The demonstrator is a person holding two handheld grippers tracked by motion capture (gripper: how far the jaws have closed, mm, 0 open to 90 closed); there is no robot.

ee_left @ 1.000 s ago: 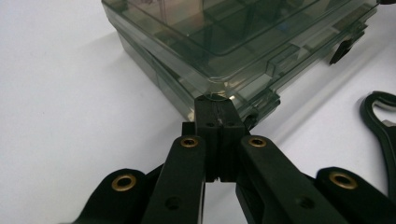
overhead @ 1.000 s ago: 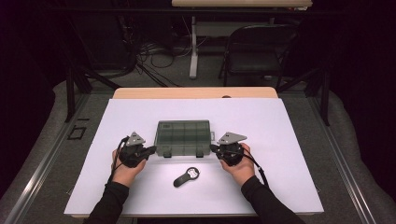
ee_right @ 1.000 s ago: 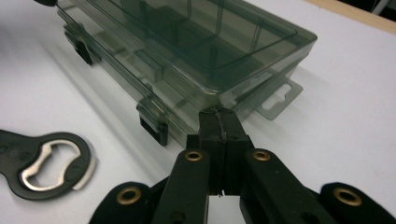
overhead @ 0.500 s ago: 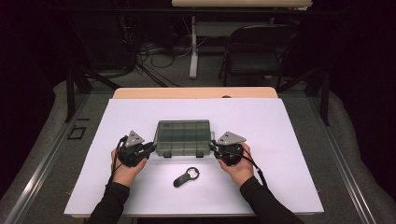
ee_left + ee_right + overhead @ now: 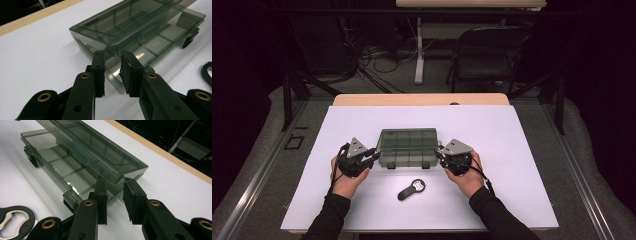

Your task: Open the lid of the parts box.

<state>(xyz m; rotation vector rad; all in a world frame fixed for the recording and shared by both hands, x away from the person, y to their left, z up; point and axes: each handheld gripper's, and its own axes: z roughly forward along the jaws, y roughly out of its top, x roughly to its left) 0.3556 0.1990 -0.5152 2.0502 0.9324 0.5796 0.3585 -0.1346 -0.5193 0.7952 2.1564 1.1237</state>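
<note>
- Organizer box (image 5: 407, 148): smoky clear plastic with divided compartments, mid-table on the white sheet (image 5: 522, 150); its lid (image 5: 130, 17) stands partly raised, latches undone.
- Your left gripper (image 5: 112, 72) sits at the box's left end, jaws just eased apart, lid corner between them, pads clear of it.
- Your right gripper (image 5: 115, 195) mirrors this at the right end, also just opened.
- Bottle opener (image 5: 411, 189) lies nearer you.

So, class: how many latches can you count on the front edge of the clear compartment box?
2: the left latch and the right latch, both on the near edge of the box, facing the bottle opener.
</note>
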